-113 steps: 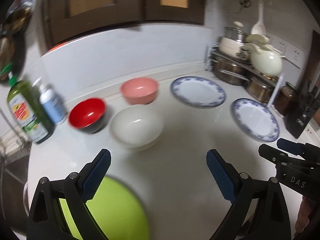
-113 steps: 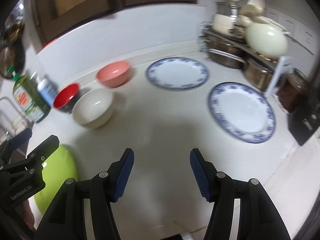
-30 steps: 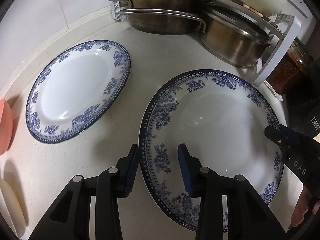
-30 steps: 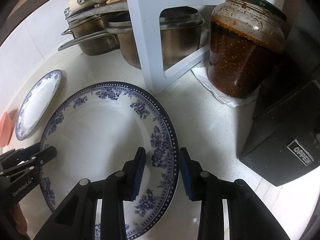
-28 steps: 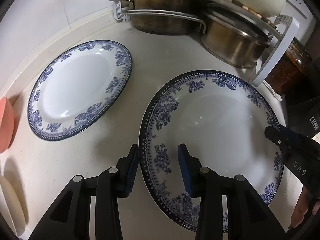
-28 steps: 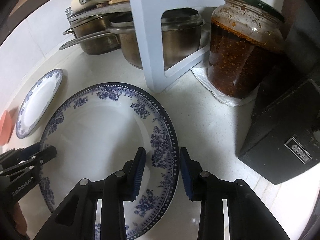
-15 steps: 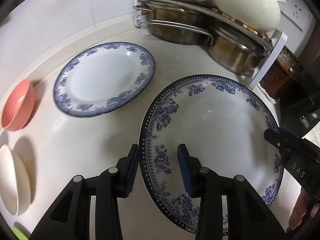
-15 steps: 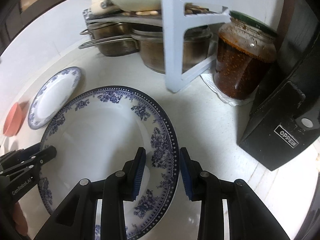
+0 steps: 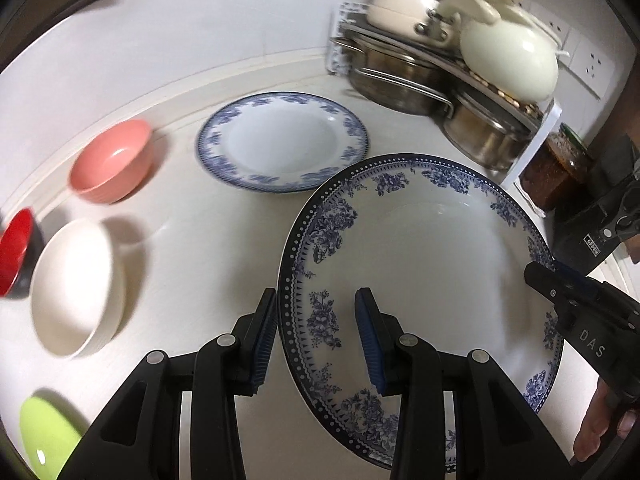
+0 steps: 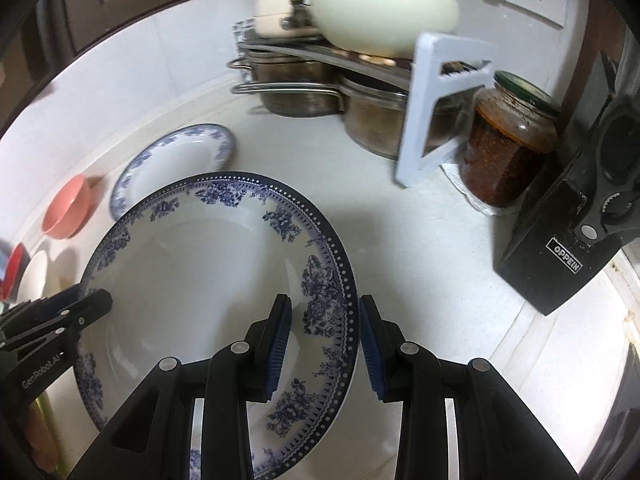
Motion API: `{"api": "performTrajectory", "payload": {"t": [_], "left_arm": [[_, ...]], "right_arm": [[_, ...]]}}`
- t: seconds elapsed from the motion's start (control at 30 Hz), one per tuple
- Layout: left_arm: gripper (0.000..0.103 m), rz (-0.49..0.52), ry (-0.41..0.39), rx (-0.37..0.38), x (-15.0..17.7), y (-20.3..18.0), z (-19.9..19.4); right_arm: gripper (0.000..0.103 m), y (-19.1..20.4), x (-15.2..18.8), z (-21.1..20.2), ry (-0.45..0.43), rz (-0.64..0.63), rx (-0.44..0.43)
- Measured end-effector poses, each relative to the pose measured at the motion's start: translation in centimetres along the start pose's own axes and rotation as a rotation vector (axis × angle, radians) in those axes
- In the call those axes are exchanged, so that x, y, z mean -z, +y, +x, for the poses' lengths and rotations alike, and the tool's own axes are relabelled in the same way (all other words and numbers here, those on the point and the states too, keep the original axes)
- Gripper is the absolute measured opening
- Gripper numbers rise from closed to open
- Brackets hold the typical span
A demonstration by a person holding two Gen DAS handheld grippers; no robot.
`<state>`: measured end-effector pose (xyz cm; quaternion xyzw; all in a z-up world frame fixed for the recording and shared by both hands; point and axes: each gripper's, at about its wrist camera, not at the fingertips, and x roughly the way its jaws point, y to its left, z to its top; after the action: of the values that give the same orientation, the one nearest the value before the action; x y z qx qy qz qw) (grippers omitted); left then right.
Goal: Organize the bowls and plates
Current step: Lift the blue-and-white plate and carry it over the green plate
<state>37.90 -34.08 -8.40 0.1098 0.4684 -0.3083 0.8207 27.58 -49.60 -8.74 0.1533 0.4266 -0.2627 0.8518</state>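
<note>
A blue-and-white floral plate (image 9: 420, 272) hangs above the counter, tilted, held between both grippers. My left gripper (image 9: 316, 314) is shut on its left rim, one pad under and one over. My right gripper (image 10: 326, 320) is shut on the opposite rim (image 10: 336, 280); its tips (image 9: 560, 280) also show at the plate's right edge in the left wrist view. A second, similar plate (image 9: 280, 142) lies flat on the counter behind. To the left sit a pink bowl (image 9: 112, 160), a white bowl (image 9: 72, 284), a red bowl (image 9: 14, 250) and a green bowl (image 9: 44, 428).
A white rack (image 10: 432, 112) with steel pots (image 9: 400, 76) and a cream pot (image 9: 508, 60) fills the back right corner. Beside it stand a jar of red paste (image 10: 508, 152) and a black knife block (image 10: 560, 256). A hand (image 9: 600, 432) grips the right tool.
Both grippers have risen and drawn back to the left with the plate between them. The plate has left the counter, and the bowls have come into view.
</note>
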Motion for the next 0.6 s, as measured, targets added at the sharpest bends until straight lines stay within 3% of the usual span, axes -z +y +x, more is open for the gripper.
{"api": "performTrajectory", "payload": {"t": [0.6], "left_arm": [[0.039, -0.167, -0.099, -0.103, 6.1, 9.4, -9.5]], "right_arm": [[0.035, 9.6, 2.8, -6.0, -0.048, -0.151, -0.119]]}}
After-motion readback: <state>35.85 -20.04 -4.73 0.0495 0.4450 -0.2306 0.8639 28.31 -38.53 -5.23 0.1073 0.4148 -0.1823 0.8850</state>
